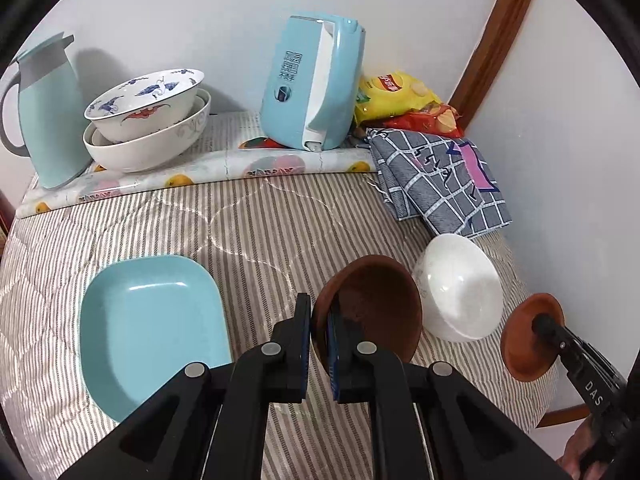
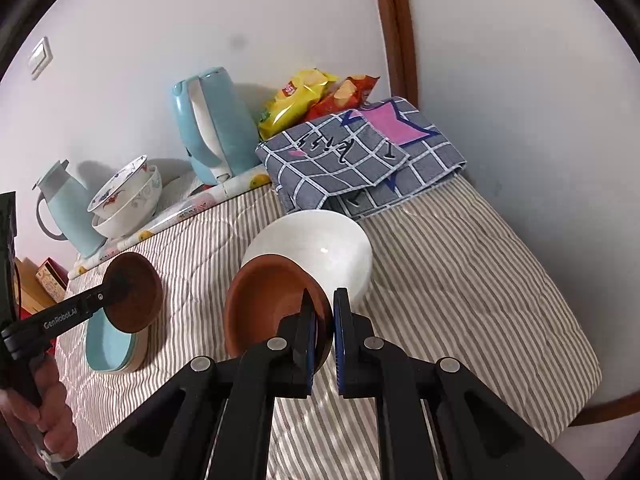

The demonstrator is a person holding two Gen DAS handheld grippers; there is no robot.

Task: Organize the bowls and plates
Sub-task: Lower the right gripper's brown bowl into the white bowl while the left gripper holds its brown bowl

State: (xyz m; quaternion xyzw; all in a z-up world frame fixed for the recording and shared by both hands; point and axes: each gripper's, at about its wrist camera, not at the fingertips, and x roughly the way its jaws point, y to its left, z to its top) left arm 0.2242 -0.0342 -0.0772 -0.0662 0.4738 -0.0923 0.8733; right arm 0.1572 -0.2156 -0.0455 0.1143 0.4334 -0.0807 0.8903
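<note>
Two handheld grippers each lift a small brown bowl above a counter (image 1: 256, 236) covered in striped quilted cloth. The left gripper (image 1: 319, 344) has its fingers clamped on the rim of a dark brown bowl (image 1: 372, 304), which hangs tilted on its side just beside a blue rectangular dish (image 1: 152, 328) lying flat on the cloth. The right gripper (image 2: 324, 340) has its fingers clamped on the rim of a lighter brown bowl (image 2: 268, 300), also tilted, held in front of a white bowl (image 2: 320, 248) that rests tipped on the cloth. At the back against the wall stand a pale blue jug (image 1: 44, 112), a stack of patterned white bowls (image 1: 144, 120), a blue kettle (image 1: 316, 80), snack bags (image 1: 396, 96) and a folded checked cloth (image 1: 440, 176). A hand (image 2: 52, 412) grips the left tool's handle.
</note>
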